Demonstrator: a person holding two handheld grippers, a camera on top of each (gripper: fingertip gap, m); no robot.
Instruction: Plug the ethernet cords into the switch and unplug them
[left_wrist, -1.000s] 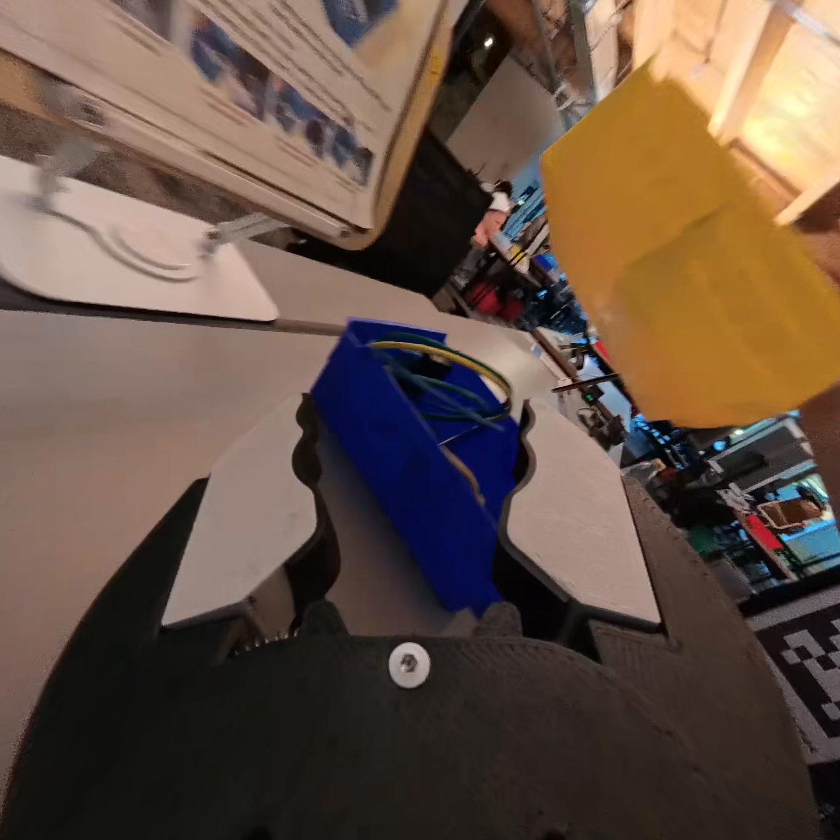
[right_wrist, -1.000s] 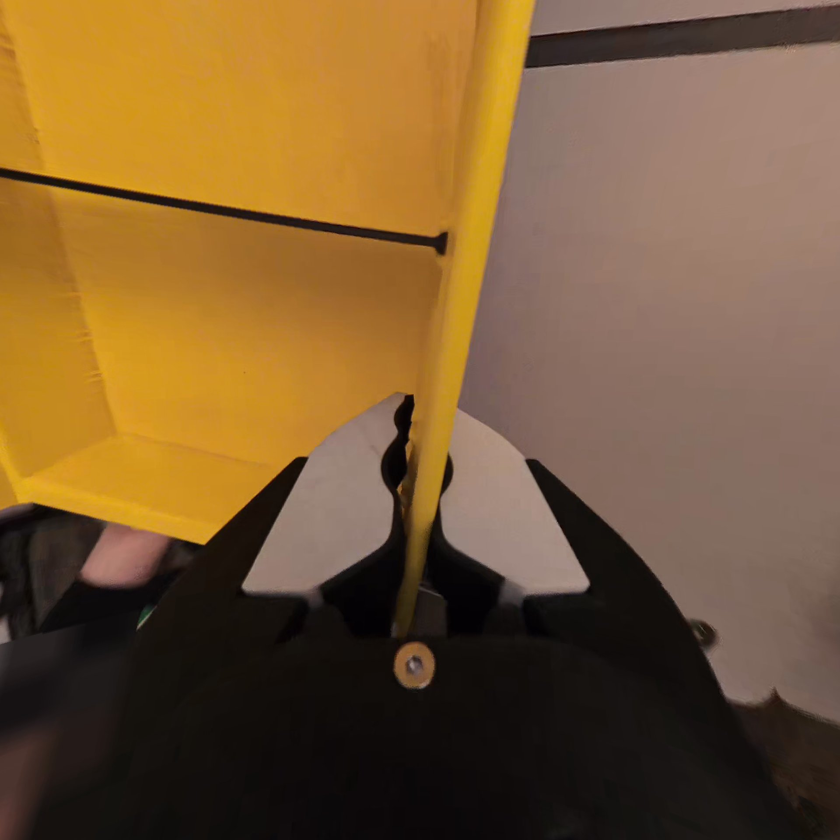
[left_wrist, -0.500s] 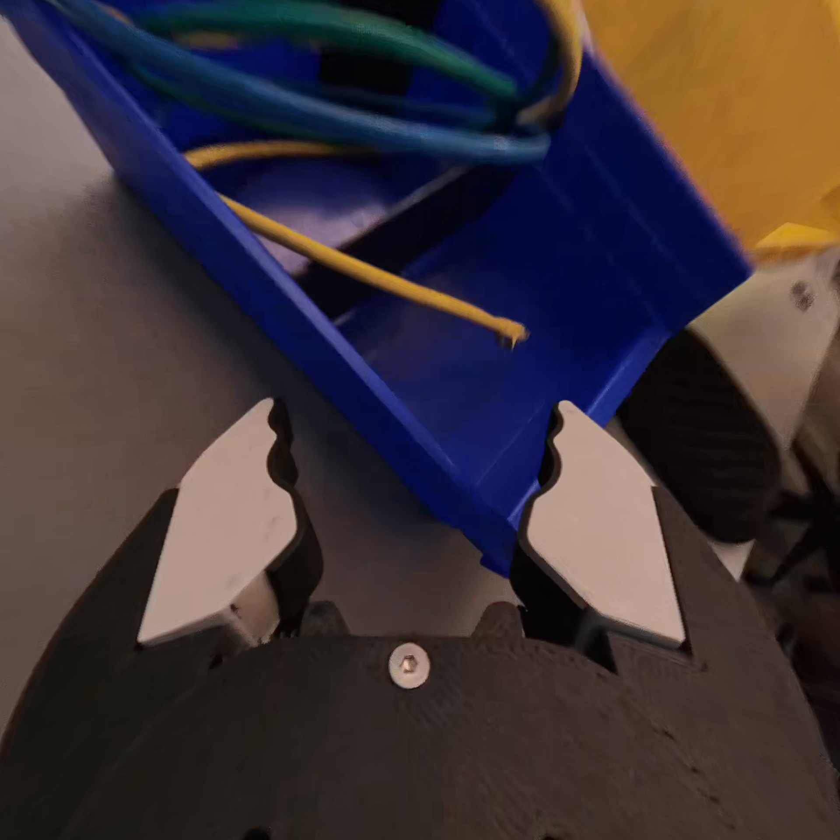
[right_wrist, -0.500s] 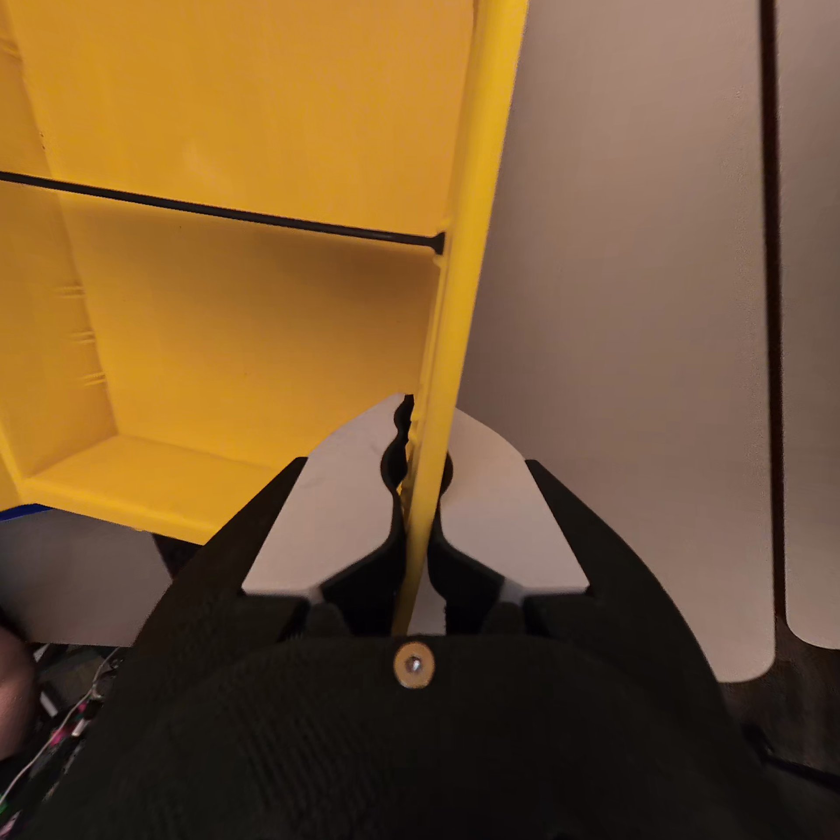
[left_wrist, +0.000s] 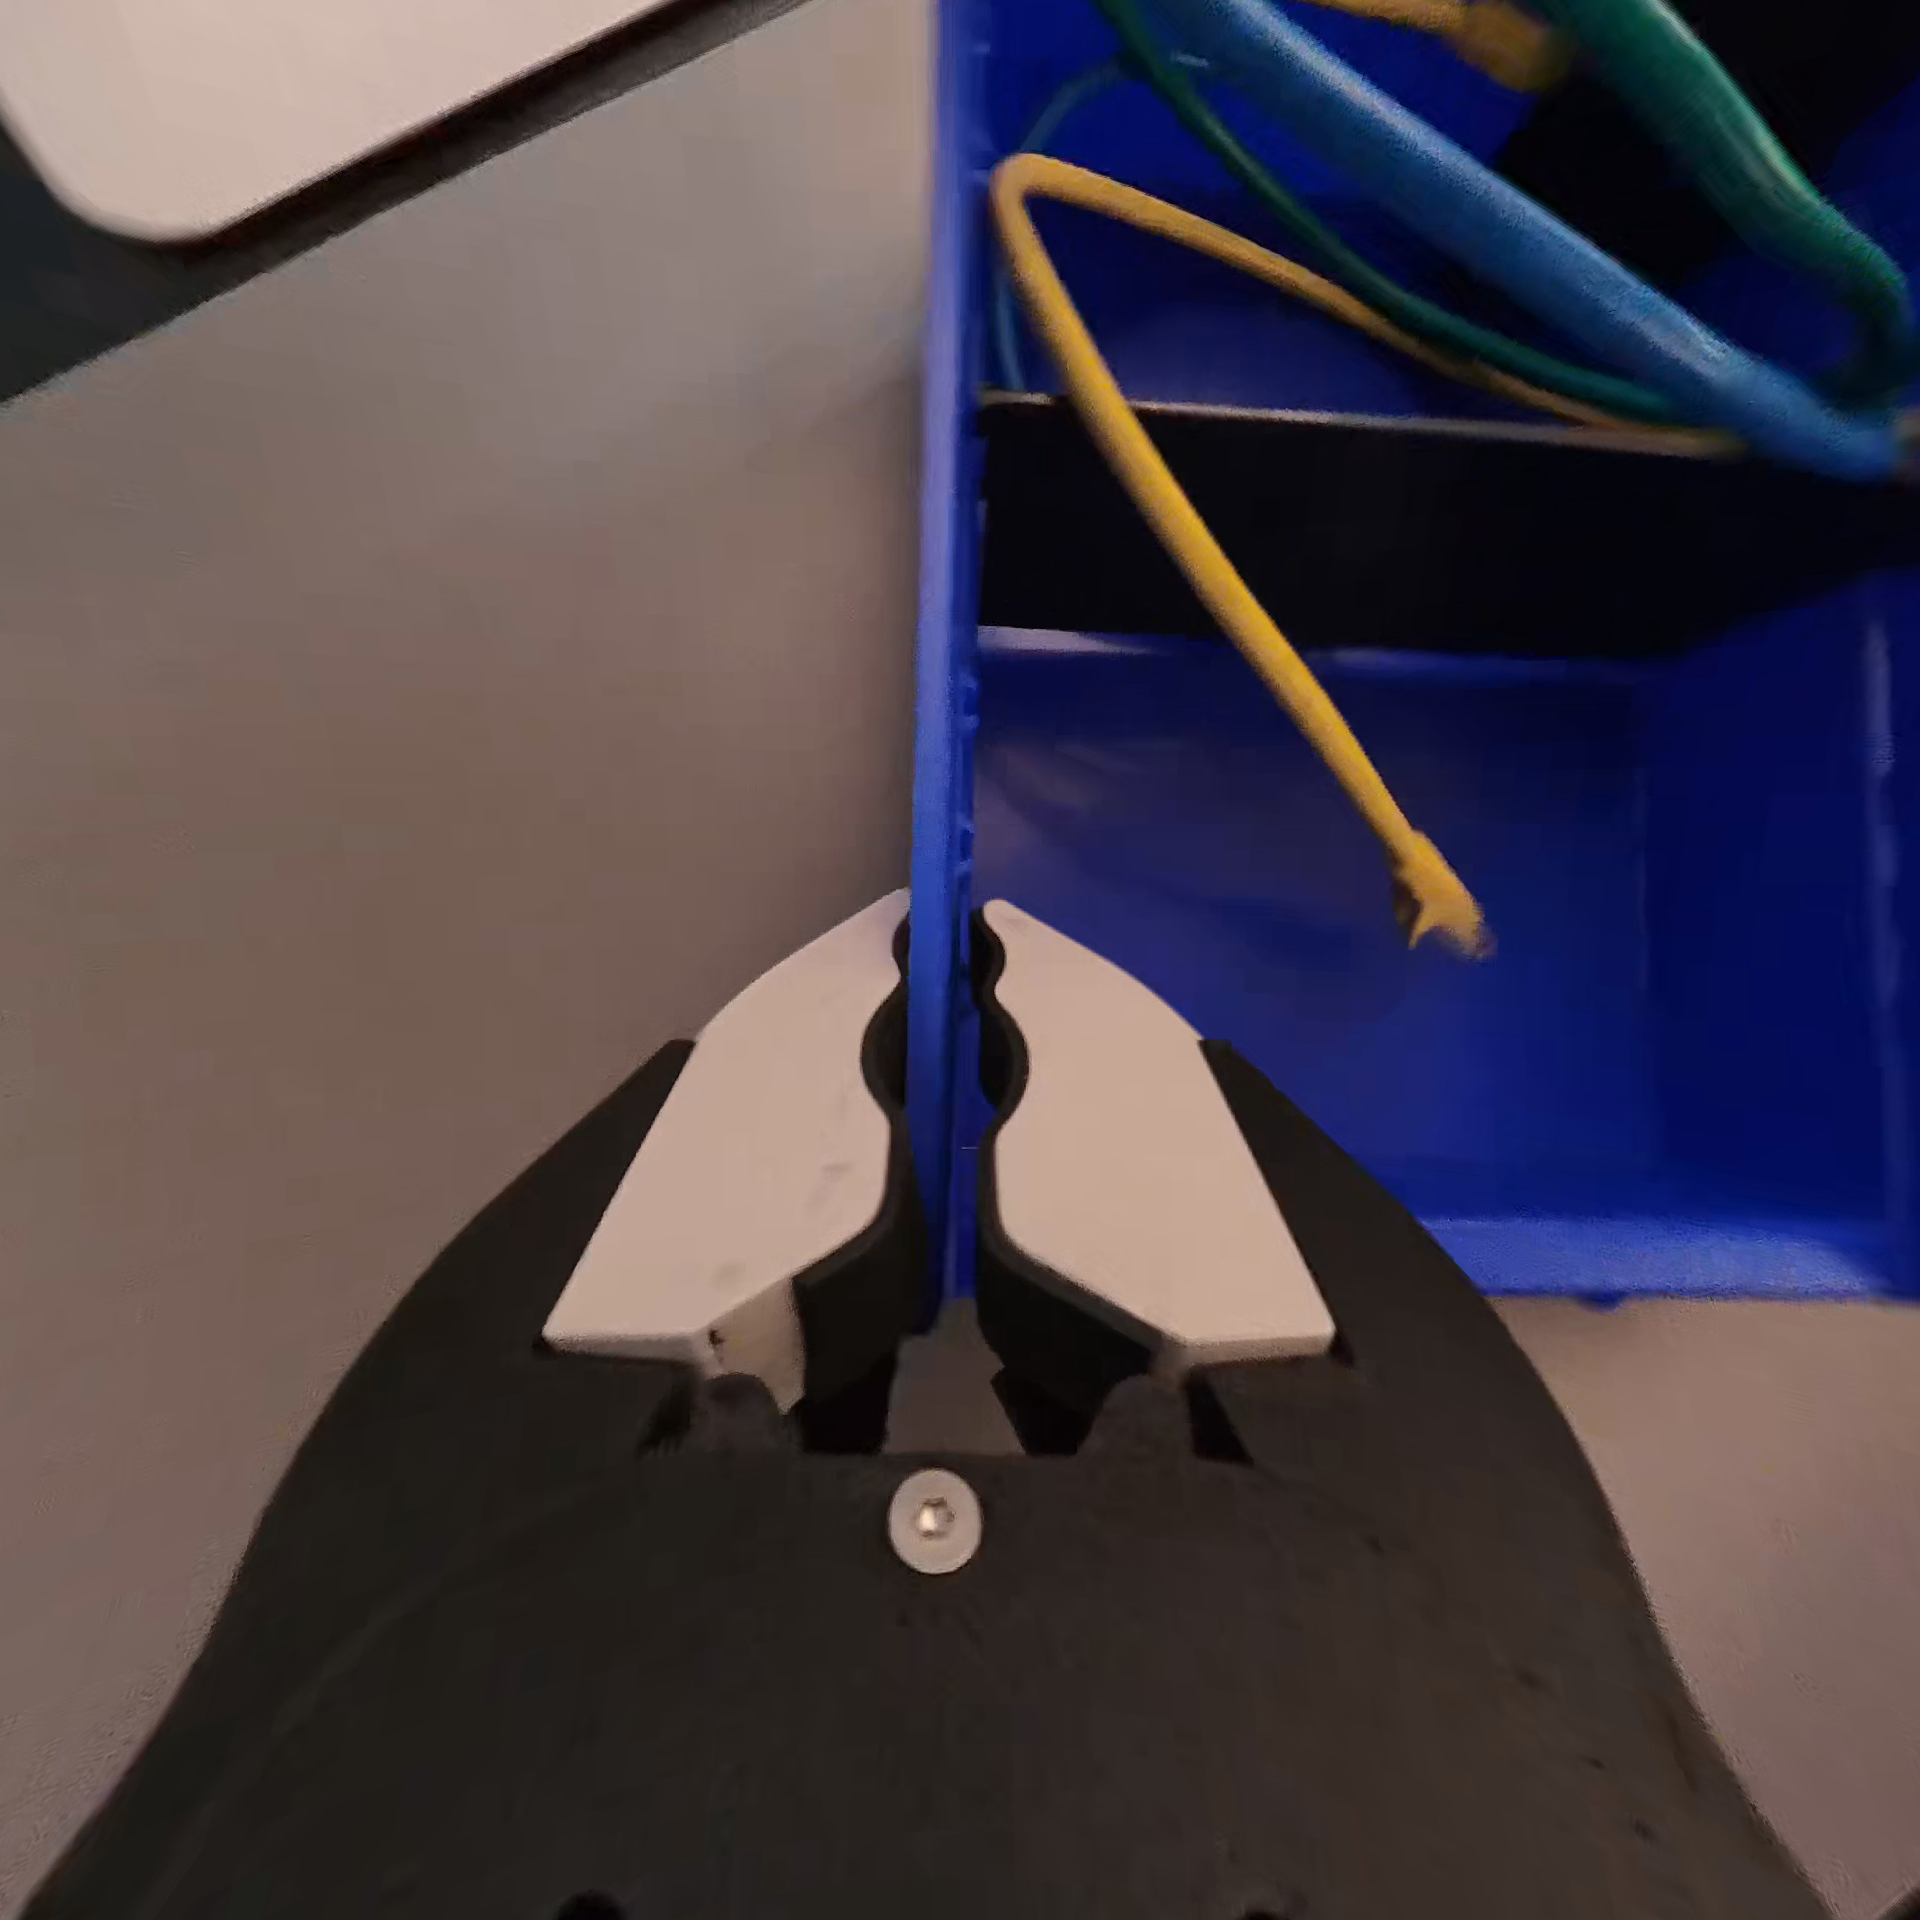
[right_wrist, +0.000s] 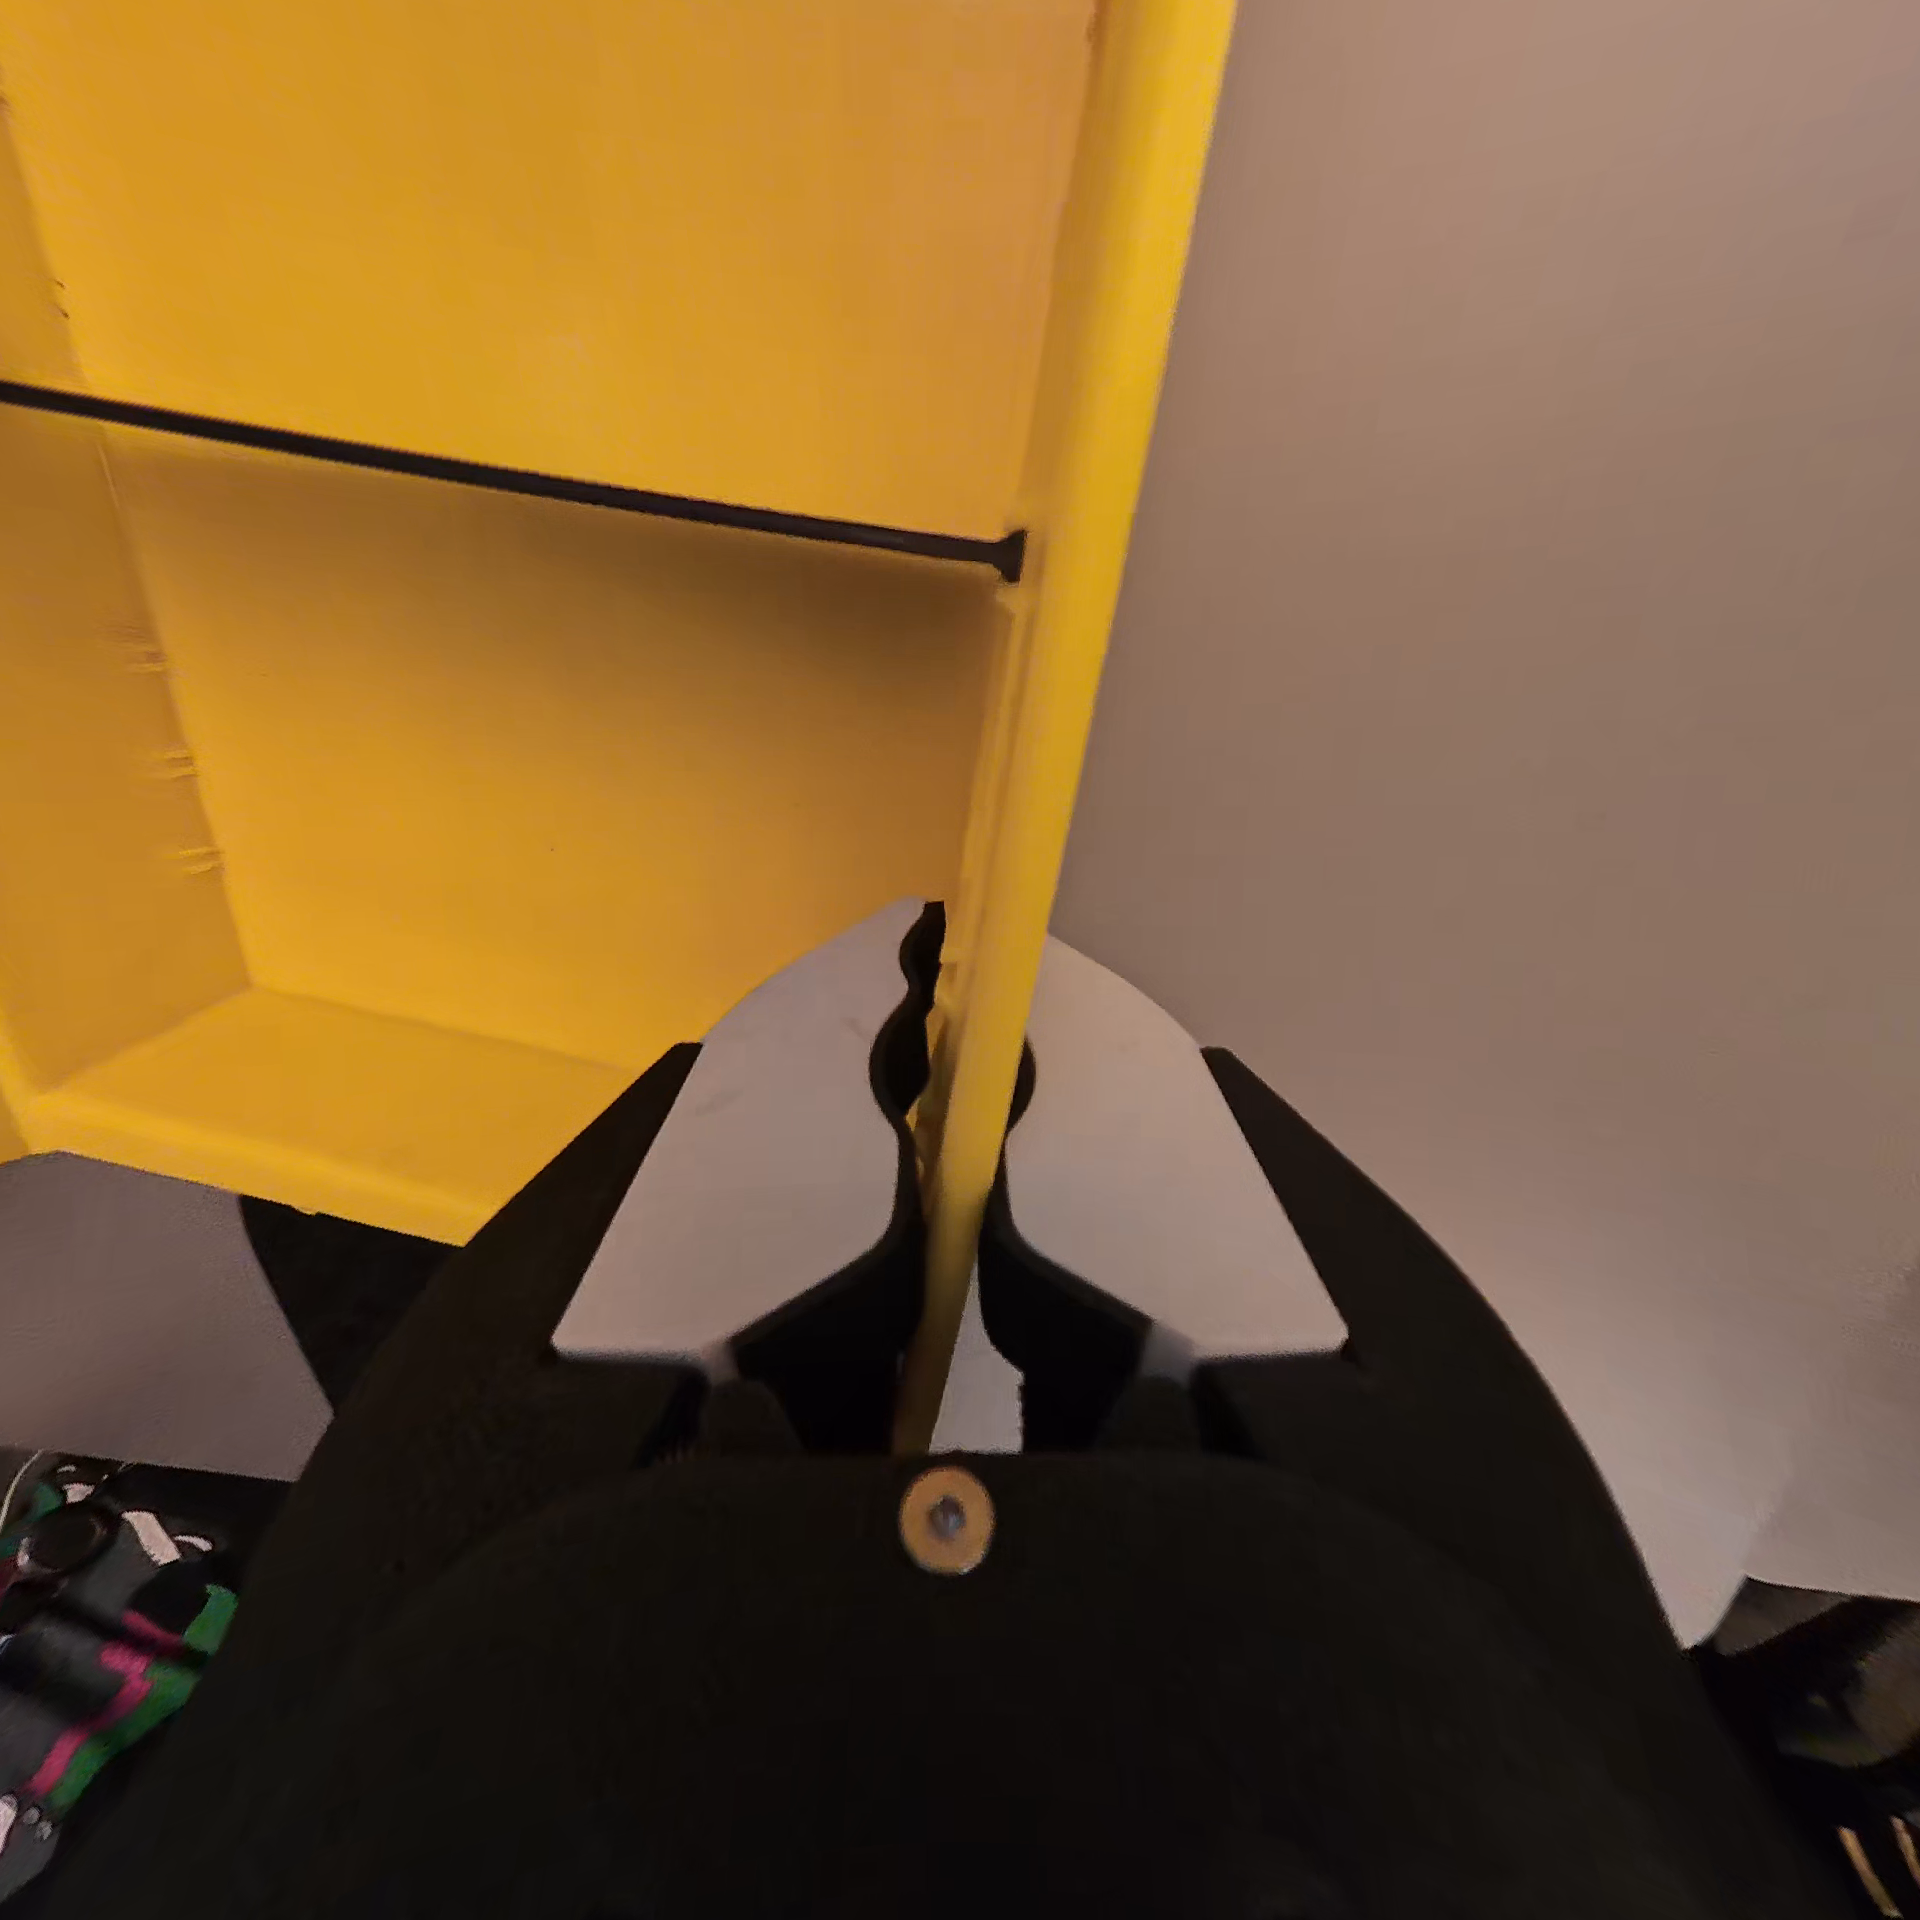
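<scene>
a pale grey table (left_wrist: 416, 727) fills the left of the left wrist view, and the same kind of surface (right_wrist: 1507, 727) fills the right of the right wrist view. a second pale slab with a rounded corner (left_wrist: 260, 94) lies past a dark gap at the upper left of the left view.

in the right wrist view a large yellow bin (right_wrist: 571, 260) takes up the upper left. it looks empty inside, with a thin black divider (right_wrist: 520, 483) running across it. its near end reaches past the table edge, where dark floor and some blurred coloured clutter (right_wrist: 94, 1683) show at the lower left.

in the left wrist view a blue bin (left_wrist: 1558, 935) sits on the table at the right, also crossed by a black divider (left_wrist: 1455, 520).

the right claw (right_wrist: 961, 997) is closed tight on the yellow bin's right side wall, one finger inside and one outside. the left claw (left_wrist: 940, 997) is closed the same way on the blue bin's left side wall.

the ethernet cords lie loose in the blue bin: a thick blue cord (left_wrist: 1507, 229) and a green cord (left_wrist: 1766, 177) in the far compartment, and a thin yellow cord (left_wrist: 1195, 540) arching over the divider, its plug end (left_wrist: 1439, 920) hanging in the near compartment. no switch is in view.
</scene>
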